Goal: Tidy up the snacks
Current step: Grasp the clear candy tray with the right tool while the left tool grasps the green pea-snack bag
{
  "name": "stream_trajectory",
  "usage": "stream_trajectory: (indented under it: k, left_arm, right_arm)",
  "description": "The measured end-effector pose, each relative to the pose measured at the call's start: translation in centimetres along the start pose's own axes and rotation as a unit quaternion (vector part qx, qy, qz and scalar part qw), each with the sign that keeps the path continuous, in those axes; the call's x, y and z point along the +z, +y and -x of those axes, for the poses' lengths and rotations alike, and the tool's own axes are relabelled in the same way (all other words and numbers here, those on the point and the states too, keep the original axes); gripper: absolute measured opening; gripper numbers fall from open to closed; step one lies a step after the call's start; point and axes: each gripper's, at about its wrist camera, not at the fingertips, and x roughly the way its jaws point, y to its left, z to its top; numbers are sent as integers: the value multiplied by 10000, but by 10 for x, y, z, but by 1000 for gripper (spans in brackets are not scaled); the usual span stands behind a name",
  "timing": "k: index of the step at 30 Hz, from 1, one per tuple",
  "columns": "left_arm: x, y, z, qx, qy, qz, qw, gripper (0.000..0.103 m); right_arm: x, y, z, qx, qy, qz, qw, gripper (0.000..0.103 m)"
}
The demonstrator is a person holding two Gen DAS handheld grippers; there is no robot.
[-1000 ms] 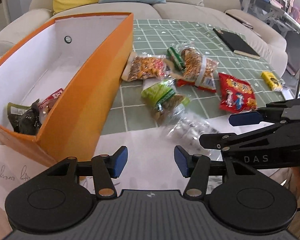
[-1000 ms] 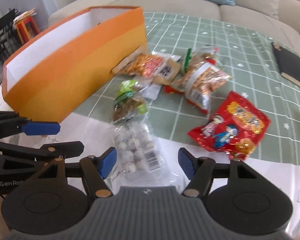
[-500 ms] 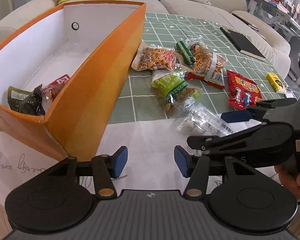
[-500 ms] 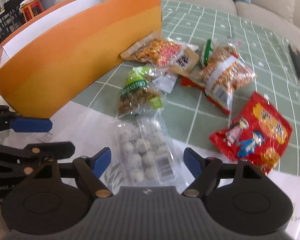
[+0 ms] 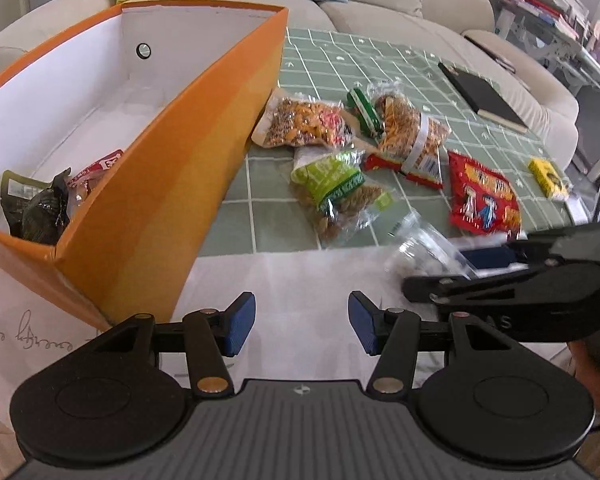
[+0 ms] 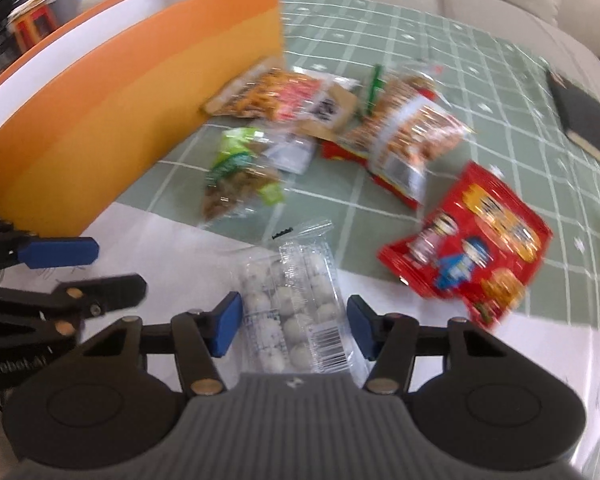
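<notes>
While the left gripper [image 5: 302,322] hovers with fingers apart beside the orange box [image 5: 188,168], the right gripper [image 6: 294,326] straddles the clear pack of white balls [image 6: 296,312] on the white sheet, pads spread, seemingly just clear of it. Other snack bags [image 6: 396,140] lie on the green cloth [image 5: 360,68] beyond.

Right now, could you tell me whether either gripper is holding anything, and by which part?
Nothing is held yet. The right gripper straddles the clear pack of white balls, jaws open; the left gripper is empty.
</notes>
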Motion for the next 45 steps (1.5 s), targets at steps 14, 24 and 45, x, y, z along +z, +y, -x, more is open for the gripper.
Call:
stream_trajectory:
  k: [14, 24, 45]
  left_arm:
    - [29, -8, -15, -256, -132, 597, 9978, 76]
    - [48, -6, -39, -290, -146, 1209, 9921, 78]
    - [58, -4, -70, -391, -78, 1584, 9866, 72]
  right_arm:
    - [10, -32, 30, -204, -864, -951, 9915, 55]
    - [21, -40, 6, -84, -707, -1167, 9906, 54]
    - [21, -30, -16, -10, -594, -840, 9947, 54]
